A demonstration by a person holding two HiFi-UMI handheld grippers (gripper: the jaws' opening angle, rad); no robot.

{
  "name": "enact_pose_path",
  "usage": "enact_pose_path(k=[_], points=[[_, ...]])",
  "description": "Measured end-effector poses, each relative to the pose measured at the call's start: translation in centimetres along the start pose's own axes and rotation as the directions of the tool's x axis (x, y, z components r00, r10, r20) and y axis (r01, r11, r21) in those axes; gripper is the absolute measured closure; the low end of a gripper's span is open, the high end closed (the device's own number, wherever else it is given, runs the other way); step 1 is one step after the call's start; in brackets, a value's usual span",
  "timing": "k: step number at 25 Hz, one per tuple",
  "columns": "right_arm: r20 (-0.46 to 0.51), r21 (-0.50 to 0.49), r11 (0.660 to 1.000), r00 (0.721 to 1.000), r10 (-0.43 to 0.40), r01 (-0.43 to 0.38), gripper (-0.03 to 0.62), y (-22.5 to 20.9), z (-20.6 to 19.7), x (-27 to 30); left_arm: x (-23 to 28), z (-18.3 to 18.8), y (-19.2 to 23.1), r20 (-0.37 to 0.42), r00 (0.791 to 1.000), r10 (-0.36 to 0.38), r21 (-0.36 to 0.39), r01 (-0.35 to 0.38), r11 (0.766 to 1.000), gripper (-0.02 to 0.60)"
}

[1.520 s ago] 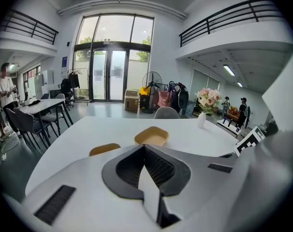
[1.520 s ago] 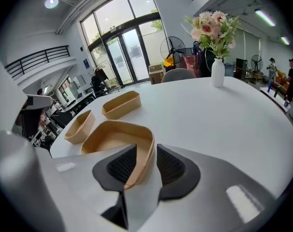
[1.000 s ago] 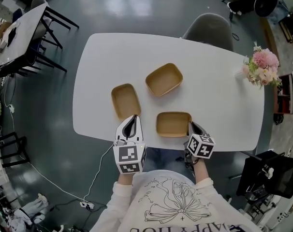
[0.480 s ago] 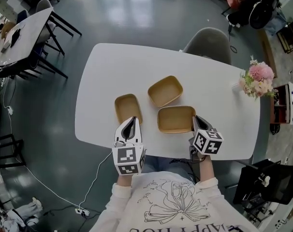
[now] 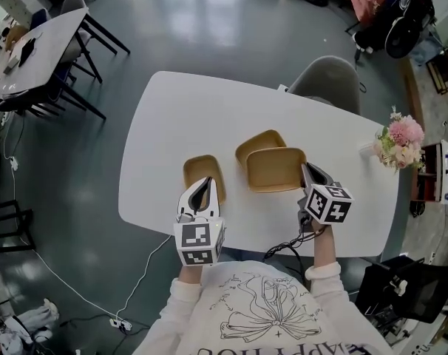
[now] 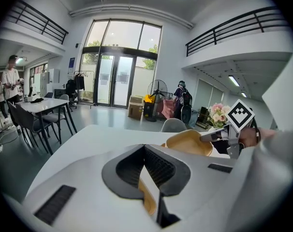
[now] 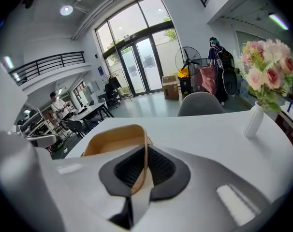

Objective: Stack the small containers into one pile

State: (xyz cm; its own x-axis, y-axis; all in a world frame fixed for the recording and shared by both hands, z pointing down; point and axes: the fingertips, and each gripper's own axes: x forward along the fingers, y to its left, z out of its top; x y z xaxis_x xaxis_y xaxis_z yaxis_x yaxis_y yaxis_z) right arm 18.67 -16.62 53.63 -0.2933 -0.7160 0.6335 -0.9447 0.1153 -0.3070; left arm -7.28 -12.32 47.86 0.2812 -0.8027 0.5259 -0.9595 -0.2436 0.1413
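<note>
On the white table (image 5: pixel 172 124): two tan containers are sitting open side up, and a third is being held over one of them.
Right gripper (image 5: pixel 307 171): its jaws are clamping the thin near wall of the held container (image 5: pixel 272 170), which is running straight up between the pads.
Held container: it is riding clear of the tabletop (the left gripper view is showing it in the air) and is overlapping the rear container (image 5: pixel 252 143) from the near side.
Left gripper (image 5: pixel 203 186): its jaws are meeting at the tips, gripping nothing, and are hovering over the near end of the left container (image 5: pixel 202 167).
Left container: it is lying just beside the other two.
Far right edge: a vase of pink flowers (image 5: pixel 401 135) is standing well apart from the containers.
</note>
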Motion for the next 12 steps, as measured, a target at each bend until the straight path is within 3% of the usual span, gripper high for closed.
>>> enact_pose_path(k=[12], points=[[-0.153, -0.125, 0.991, 0.988, 0.034, -0.053, 0.568, 0.3, 2.0, 6.5, 3.6, 1.1, 2.4, -0.037, 0.999, -0.031, -0.011, 0.031, 0.999, 0.575]])
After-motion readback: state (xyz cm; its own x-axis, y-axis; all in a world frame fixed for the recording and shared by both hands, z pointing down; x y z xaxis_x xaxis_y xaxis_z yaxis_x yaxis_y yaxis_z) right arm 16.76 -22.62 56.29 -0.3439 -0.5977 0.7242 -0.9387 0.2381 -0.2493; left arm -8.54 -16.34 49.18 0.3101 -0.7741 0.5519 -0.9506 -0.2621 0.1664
